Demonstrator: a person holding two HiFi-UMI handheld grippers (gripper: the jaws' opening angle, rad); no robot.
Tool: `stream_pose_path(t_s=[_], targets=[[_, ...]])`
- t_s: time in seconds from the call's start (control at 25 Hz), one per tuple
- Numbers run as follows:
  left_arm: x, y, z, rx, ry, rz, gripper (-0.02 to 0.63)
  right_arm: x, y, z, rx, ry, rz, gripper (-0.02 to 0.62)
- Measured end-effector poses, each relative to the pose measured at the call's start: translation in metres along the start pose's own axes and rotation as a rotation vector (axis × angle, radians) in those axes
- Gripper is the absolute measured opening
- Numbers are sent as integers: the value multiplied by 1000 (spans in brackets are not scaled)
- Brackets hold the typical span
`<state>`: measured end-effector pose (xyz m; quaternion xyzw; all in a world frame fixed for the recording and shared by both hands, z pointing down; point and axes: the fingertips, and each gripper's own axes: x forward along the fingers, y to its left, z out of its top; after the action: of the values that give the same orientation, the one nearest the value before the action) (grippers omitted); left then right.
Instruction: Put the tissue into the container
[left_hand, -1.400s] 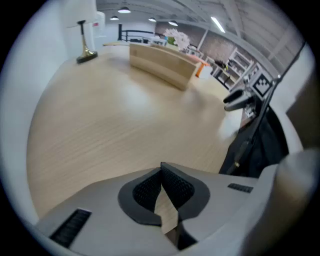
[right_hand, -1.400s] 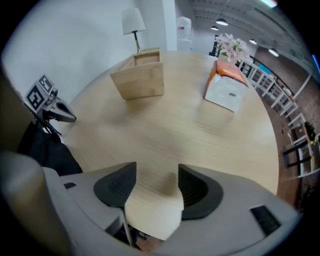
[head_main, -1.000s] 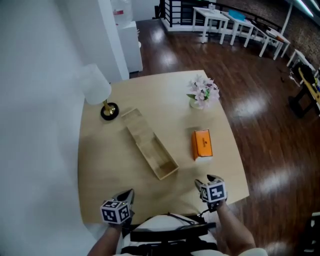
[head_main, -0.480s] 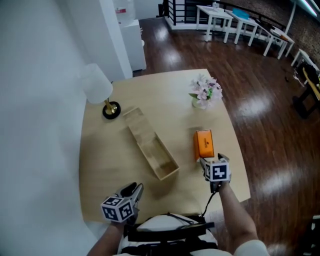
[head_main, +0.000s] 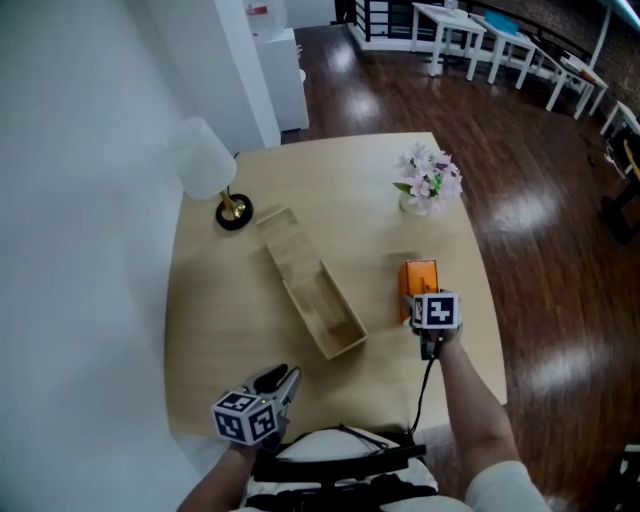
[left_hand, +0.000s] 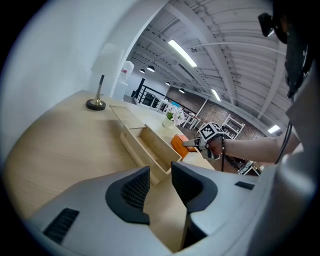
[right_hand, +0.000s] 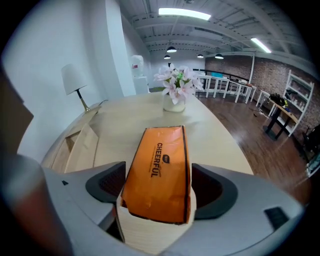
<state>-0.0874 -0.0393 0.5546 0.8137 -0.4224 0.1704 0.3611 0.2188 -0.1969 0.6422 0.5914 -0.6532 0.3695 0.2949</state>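
— What are your right fingers on?

— My right gripper (head_main: 425, 300) is at the near end of the orange tissue pack (right_hand: 160, 165). Its fingers (right_hand: 107, 186) are wide apart, one on each side of that end, so the pack lies between them. The left pad is just beside the pack's edge, and I cannot tell whether it touches. On the right side I see a clear gap. They are around the pack, not clamped on it.

— Where does the pack lie?

— It lies flat on the worktop (head_main: 340, 200), near the right edge. Its long side points away from me, toward the vase of flowers (head_main: 428, 183) at the far right. The wooden container (head_main: 322, 312) lies to the left of the pack and apart from it. It is long and narrow, it sits at a slant, and its near part is open at the top.

— And your left?

— My left gripper (head_main: 283, 381) is held at the near edge of the worktop, a little short of the container's near end and aimed toward it. In the left gripper view its fingers (left_hand: 132, 192) stand a narrow gap apart and grip nothing. Only the pale worktop shows through the gap.

— What else is up there?

— A lamp (head_main: 212, 170) with a white shade stands at the far left, just beyond the container's far end.
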Motion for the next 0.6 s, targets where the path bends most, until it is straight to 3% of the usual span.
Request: stream_pose_path(t_s=[0.08, 0.2, 0.28, 0.4, 0.6], targets=[[1, -3, -3, 1, 7, -2, 124, 9, 2, -6, 22, 30, 17, 410], [1, -5, -6, 1, 18, -2, 124, 15, -17, -10, 24, 36, -41, 410], [2, -6, -7, 0, 22, -1, 124, 15, -19, -9, 21, 24, -33, 408], [2, -7, -7, 3, 20, -2, 124, 10, -19, -8, 18, 10, -32, 363], [-3, -8, -4, -1, 2, -9, 124, -4, -17, -3, 14, -26, -23, 341]])
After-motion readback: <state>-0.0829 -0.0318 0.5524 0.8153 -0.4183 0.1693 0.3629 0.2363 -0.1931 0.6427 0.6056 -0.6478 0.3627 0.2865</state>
